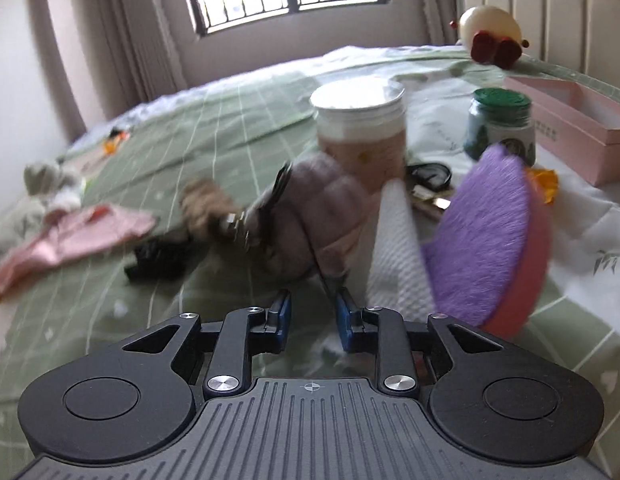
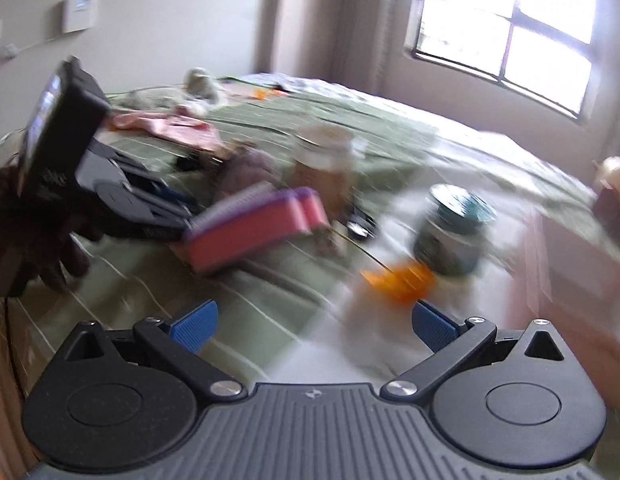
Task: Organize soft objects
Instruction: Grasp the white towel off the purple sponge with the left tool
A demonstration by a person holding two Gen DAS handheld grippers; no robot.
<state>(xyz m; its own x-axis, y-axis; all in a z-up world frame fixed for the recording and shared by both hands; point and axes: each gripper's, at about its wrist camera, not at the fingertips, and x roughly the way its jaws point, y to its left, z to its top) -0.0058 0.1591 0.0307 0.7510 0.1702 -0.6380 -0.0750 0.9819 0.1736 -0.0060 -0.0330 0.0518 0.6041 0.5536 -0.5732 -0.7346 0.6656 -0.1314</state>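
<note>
Left claw, blue pads parted narrowly, nothing visibly gripped; a thin black strap runs between them from a blurred mauve plush pouch on the green bed. Beside it, a purple-and-pink fuzzy disc. Right claw gapes wide, empty.

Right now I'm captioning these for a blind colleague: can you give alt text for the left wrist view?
The left gripper reaches over a green bedspread toward a blurred grey-brown plush toy, with a purple-and-pink cushion at its right. Behind stand a white-lidded jar, a green-lidded jar and an open pink box.
</note>
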